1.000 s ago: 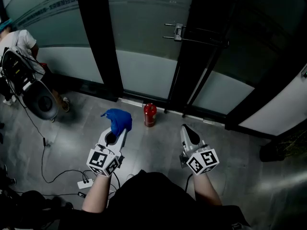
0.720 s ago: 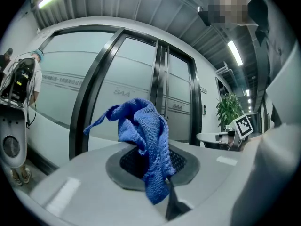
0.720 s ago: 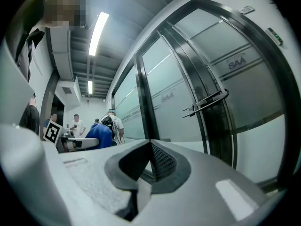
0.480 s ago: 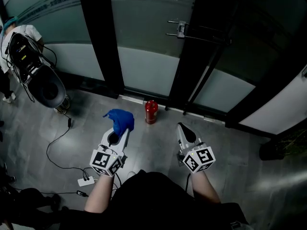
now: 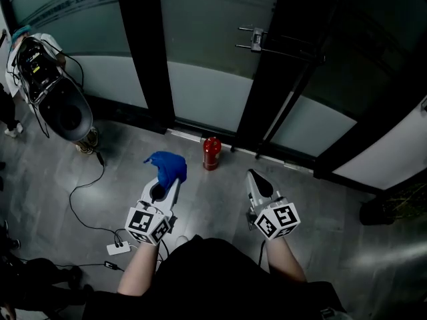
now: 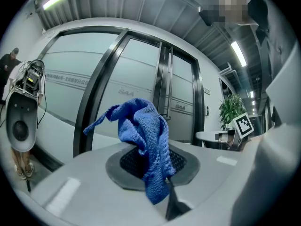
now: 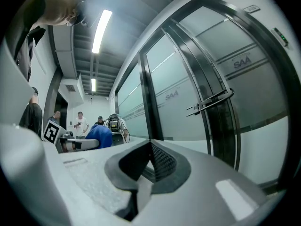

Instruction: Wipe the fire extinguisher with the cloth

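Floor: grey tiles; glass doors at 12 o'clock.
Fire extinguisher: red, upright at door base, 1 o'clock of cloth, apart.
Left gripper: clamped on blue cloth.
Right gripper: tips together, empty.
Change: bystander at 10 o'clock slid to frame edge; grippers barely moved.
View-only: potted plant only in left gripper view; extinguisher only in head view.
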Demonstrator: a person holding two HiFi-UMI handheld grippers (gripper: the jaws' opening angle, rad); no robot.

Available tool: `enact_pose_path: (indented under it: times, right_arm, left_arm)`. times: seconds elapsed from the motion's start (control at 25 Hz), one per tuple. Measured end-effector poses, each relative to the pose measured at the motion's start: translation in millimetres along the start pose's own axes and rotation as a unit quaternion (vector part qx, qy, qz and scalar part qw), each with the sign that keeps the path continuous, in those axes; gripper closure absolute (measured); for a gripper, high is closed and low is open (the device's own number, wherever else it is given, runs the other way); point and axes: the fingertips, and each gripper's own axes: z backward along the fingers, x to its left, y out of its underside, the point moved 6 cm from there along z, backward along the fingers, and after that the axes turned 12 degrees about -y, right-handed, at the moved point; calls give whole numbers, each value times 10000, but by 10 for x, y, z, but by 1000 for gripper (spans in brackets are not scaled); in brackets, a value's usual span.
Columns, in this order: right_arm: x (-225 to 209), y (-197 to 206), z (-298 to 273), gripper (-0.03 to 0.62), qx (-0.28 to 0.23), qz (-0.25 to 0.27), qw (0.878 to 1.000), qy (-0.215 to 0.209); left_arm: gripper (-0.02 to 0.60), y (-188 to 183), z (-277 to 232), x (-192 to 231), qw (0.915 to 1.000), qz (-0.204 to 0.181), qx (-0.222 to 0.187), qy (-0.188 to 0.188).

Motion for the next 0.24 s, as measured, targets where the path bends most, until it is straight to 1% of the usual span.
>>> enact_pose_path:
  times: [0.24]
  right_arm:
    - [107,14,-25,591,28,21,9999,-97]
  left_arm:
    - [515,-31,88,38,10000,-69,-17,18]
